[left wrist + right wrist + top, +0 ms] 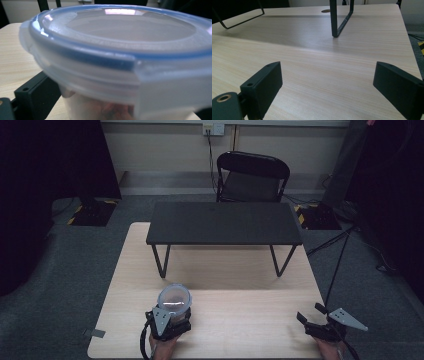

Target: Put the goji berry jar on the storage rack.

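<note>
Container [174, 298] with a blue-rimmed lid sits near the desk's [225, 320] near-left edge, my left gripper [168, 320] grasping it between its jaws. My right gripper [322, 324] hangs at the near-right corner, jaws spread wide, nothing in them. Loads of bare wood between them. Black riser shelf [223, 223] spans the far half. What's inside the container is too blurry to call.
</note>
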`<state>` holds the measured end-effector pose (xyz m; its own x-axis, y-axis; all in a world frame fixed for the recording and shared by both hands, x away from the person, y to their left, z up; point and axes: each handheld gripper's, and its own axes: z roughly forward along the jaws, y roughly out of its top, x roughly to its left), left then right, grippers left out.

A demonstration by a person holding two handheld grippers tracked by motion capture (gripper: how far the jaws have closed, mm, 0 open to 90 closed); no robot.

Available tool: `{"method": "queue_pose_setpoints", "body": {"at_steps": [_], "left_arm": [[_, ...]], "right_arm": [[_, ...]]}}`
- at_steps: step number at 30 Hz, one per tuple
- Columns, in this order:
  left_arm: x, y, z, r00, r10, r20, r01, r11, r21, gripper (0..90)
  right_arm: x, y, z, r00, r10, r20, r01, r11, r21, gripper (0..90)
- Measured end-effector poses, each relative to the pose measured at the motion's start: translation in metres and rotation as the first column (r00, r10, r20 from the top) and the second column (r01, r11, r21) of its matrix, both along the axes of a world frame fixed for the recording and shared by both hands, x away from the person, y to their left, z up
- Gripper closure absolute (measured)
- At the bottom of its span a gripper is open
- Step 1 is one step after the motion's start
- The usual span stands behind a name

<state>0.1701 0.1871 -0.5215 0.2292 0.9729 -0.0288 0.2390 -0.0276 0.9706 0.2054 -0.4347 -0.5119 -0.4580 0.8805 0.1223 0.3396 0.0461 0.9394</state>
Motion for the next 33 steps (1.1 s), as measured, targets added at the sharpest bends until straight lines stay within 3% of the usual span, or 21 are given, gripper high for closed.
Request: {"method": "queue_pose_setpoints", "body": {"at_steps": [9, 33], "left_arm": [[0.002, -0.019, -0.004, 0.9979, 0.063, 0.018, -0.063, 0.9973, 0.038, 0.0], [0.003, -0.008, 0.002, 0.9998, 0.017, 0.006, -0.017, 0.9997, 0.02, 1.7]], "right_arm": [[0.0, -0.001, 0.0, 1.0, 0.002, 0.0, -0.002, 1.0, 0.003, 7.8], [0.0, -0.001, 0.0, 1.0, 0.003, -0.003, -0.003, 1.0, 0.006, 7.8]]}}
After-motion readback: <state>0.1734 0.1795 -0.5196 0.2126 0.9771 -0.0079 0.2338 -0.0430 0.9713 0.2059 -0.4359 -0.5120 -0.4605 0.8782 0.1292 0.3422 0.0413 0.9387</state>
